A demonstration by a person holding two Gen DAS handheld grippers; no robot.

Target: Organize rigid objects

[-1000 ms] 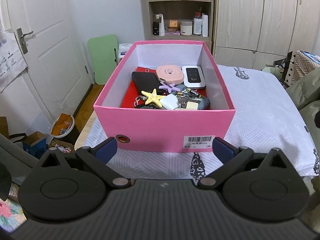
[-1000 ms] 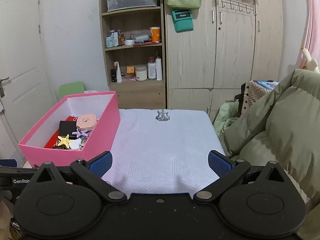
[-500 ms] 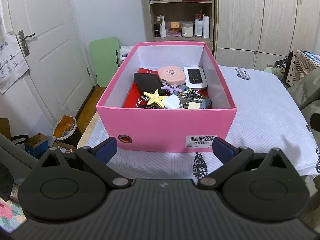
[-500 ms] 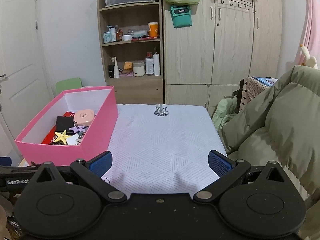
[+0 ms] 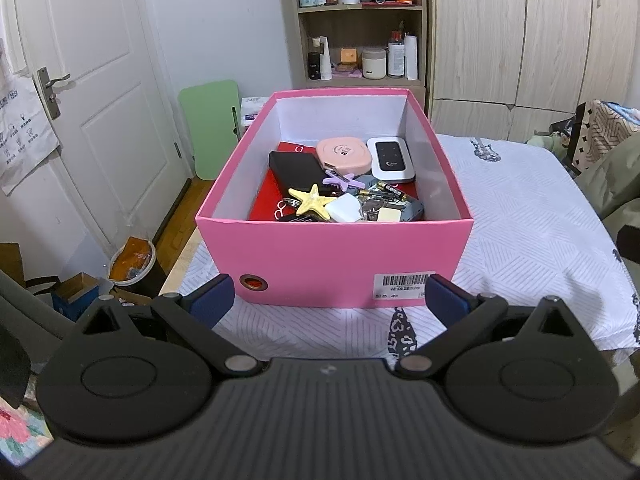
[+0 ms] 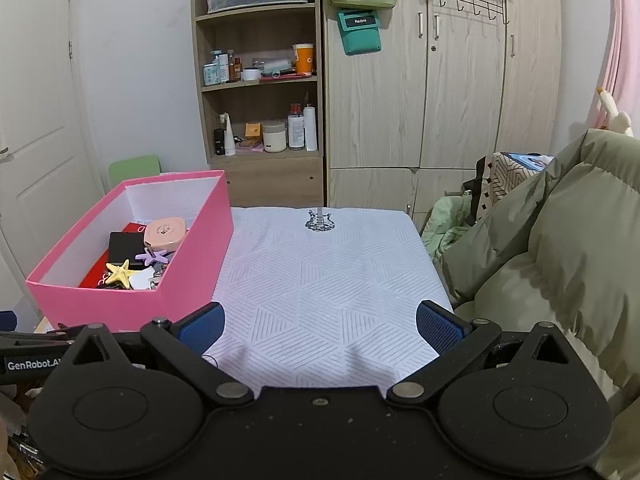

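Pink cardboard box [image 5: 334, 258] holds a bumpy yellow starfish [image 5: 311, 200]; both tongs [image 5: 327, 300] [image 6: 320, 322] gape wide, empty

We see an open box [image 5: 336, 256] sitting on the left part of a cloth-covered worktop [image 6: 332, 280]. In the box, a starfish [image 5: 311, 200] lies near the front, a round case [image 5: 343, 155] and a small router [image 5: 390, 159] sit side by side toward the back. Behind the worktop stands a shelf unit [image 6: 260, 100], with a wardrobe [image 6: 440, 80] to its right.
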